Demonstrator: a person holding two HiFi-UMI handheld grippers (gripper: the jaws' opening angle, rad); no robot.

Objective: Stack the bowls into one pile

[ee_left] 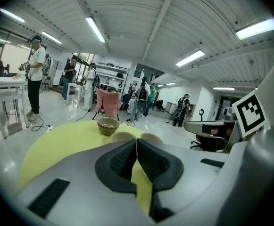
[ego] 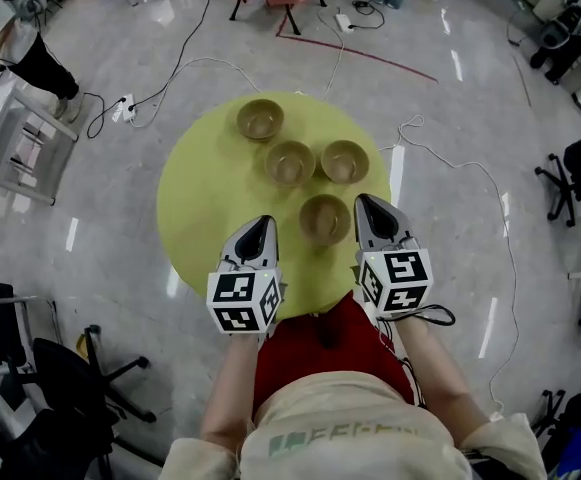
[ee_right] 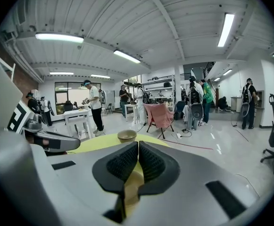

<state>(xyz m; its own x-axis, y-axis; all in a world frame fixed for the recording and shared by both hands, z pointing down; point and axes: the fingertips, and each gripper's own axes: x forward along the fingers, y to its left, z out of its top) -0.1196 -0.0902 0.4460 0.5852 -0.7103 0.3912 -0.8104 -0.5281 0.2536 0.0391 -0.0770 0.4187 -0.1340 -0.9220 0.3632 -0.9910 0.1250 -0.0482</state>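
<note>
**A:** Where do the bowls sit?

**B:** There are four small round tan bowls, none stacked, on the round yellow-green worktop. The far-left bowl stands farthest from the person. The middle bowl and the right bowl sit side by side a little nearer, close together but apart. The near bowl is nearest to the person.

**A:** And the claws?

**B:** The left claw hovers over the near part of the worktop, left of the near bowl. The right claw is just right of that bowl, so the bowl lies between them. Behind each one is its cube with black-and-white square markers, the left cube and the right cube.

**A:** Is either pinching anything?

**B:** No. In the left gripper view the left claw has its ribbed black pads pressed together at the tips, with only yellow worktop showing below them. In the right gripper view the right claw is pressed together the same way, with nothing caught in it.

**A:** What lies ahead of them?

**B:** Beyond the left claw the far-left bowl shows whole, and two more rims peek over the grey claw body. Beyond the right claw stands a single tan bowl. Farther right is a pink-draped chair on the glossy grey floor.
</note>
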